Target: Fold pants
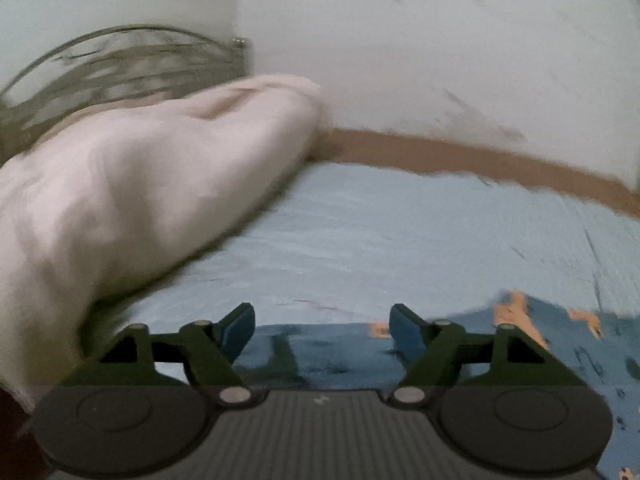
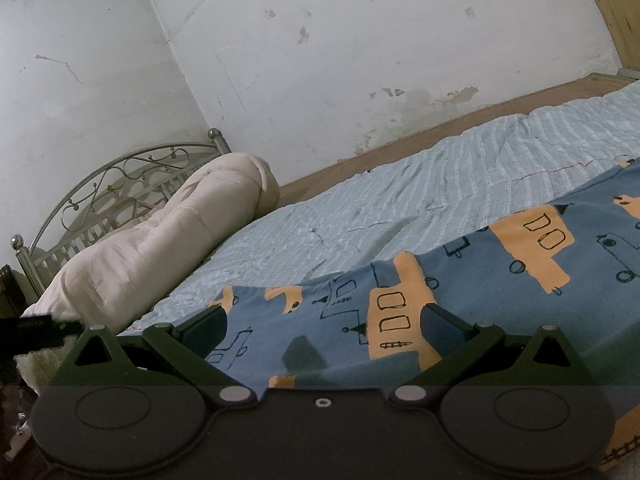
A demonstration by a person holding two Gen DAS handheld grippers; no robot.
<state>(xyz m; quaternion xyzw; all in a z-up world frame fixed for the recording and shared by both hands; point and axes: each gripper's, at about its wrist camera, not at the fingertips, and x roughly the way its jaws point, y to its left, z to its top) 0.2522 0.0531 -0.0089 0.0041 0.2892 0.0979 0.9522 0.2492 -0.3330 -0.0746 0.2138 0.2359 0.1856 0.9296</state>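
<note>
**Pants Being Left Spread on the Bed, Both Jaws Standing Apart**

While the pants (image 2: 500,280) are lying spread over the light blue striped bed sheet (image 2: 400,200), nothing is being gripped by either tool. The left gripper (image 1: 322,330) is being held above the near edge of the blue, orange-printed fabric (image 1: 340,352), its jaws being kept wide apart with only cloth seen below the gap; that view is blurred. The right gripper (image 2: 324,332) is being held low over the same garment, its jaws also being kept wide, with the printed cloth passing under and between them; whether the pads are touching the fabric cannot be told. A rolled cream quilt (image 2: 160,248) is being seen at the far end of the bed, against the metal headboard (image 2: 120,184). A stained white wall (image 2: 320,60) is being shown behind the bed.
</note>
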